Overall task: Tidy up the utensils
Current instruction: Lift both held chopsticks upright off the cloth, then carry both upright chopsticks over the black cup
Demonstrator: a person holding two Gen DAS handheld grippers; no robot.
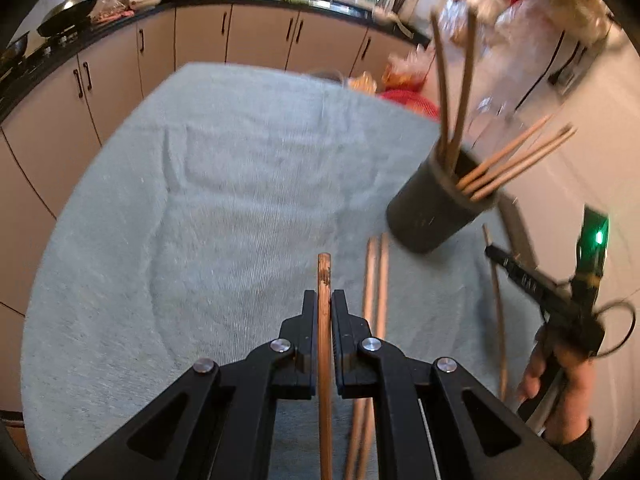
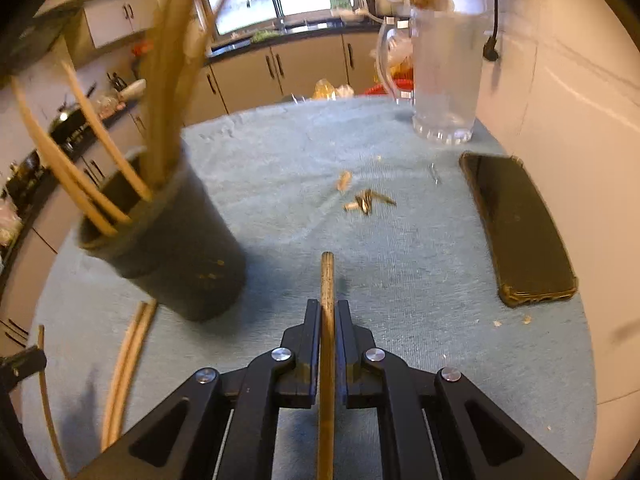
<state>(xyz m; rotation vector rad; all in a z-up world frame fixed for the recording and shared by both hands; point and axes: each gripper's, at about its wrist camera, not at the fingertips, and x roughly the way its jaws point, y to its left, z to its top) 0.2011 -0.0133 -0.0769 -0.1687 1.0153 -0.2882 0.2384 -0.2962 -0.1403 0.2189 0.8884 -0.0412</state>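
Observation:
My left gripper point(image 1: 324, 300) is shut on a wooden chopstick point(image 1: 324, 280) that points forward over the grey cloth. My right gripper point(image 2: 329, 308) is shut on another wooden chopstick point(image 2: 327, 280); it also shows at the right of the left wrist view point(image 1: 496, 254). A black holder cup point(image 1: 436, 208) with several chopsticks stands ahead and to the right of my left gripper; in the right wrist view the cup point(image 2: 172, 248) is to the left. Two loose chopsticks point(image 1: 376, 280) lie together on the cloth beside the cup, also in the right wrist view point(image 2: 128, 360).
A grey cloth point(image 1: 200, 200) covers the table. A black phone point(image 2: 516, 228) lies at the right. A clear glass jug point(image 2: 444, 80) stands at the back right. Small screws point(image 2: 366, 202) lie mid-table. A wall is on the right; kitchen cabinets stand behind.

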